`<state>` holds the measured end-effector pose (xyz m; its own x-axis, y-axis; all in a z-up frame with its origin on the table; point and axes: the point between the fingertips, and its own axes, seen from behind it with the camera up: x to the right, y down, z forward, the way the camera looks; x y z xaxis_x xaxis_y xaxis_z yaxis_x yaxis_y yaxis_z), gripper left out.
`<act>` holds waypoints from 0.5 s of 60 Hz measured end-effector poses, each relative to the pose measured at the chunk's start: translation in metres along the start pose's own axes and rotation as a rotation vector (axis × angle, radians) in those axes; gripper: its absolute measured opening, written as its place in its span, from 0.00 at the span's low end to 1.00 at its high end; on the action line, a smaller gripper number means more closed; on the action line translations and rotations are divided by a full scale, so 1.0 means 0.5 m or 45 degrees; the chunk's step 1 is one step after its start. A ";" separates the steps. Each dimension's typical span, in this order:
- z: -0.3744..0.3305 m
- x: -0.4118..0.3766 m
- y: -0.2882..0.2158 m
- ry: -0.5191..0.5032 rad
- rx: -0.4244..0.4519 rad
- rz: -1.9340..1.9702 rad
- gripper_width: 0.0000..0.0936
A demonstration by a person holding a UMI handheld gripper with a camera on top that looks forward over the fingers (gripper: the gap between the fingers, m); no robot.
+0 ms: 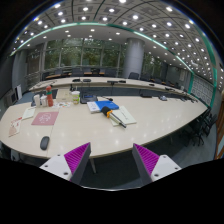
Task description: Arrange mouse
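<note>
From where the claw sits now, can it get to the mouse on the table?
Probably yes, with some travel. The claw is open and empty, hanging short of the table. The mouse lies near the table's front edge, ahead and left of the left finger, with nothing lying between them.

Table [150, 120]: smooth pale top, faint sheen under ceiling lights. Mouse [44, 142]: dark, matt plastic look. Gripper [112, 160] pads: ribbed magenta, rubbery; fingers spread apart. Papers [123, 117] lay matt white.
</note>
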<state>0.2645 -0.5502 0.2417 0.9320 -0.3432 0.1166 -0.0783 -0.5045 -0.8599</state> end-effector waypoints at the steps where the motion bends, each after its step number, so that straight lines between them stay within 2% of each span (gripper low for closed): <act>1: 0.000 -0.001 0.002 -0.001 -0.004 0.001 0.92; 15: 0.014 -0.051 0.114 -0.031 -0.091 -0.014 0.91; 30: 0.056 -0.300 0.267 -0.206 -0.199 -0.082 0.91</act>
<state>0.1244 -0.5439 0.0954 0.9804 -0.1814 0.0767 -0.0590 -0.6424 -0.7641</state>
